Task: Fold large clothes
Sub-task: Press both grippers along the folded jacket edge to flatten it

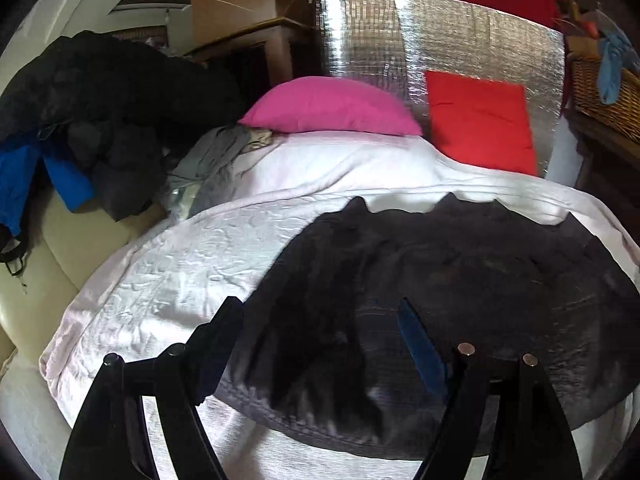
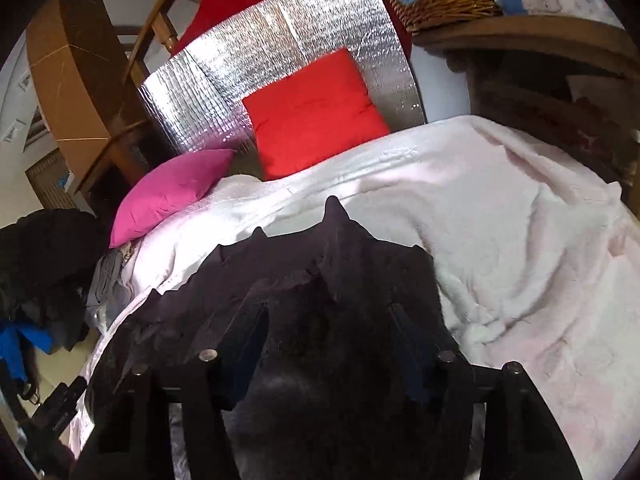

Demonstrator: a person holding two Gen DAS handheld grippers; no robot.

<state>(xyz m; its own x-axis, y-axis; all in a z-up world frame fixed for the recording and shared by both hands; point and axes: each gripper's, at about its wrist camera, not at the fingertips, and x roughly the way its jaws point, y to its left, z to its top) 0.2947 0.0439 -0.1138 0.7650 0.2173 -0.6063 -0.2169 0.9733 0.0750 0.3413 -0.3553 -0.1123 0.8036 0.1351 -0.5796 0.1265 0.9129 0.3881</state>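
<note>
A dark garment (image 1: 460,280), black to charcoal grey, lies spread over the pale bedcover (image 1: 180,264) toward the foot of the bed. Its cloth looks soft and a little fuzzy, with a stitched hem running along the near edge. The far edge is drawn into several small pointed peaks that stand up from the cover. Across the middle it lies mostly flat with shallow creases; one side is bunched higher, the fabric rumpled into a ridge (image 2: 320,280). It is well apart from the pink pillow (image 1: 332,106) and red cushion (image 1: 480,120) at the head.
</note>
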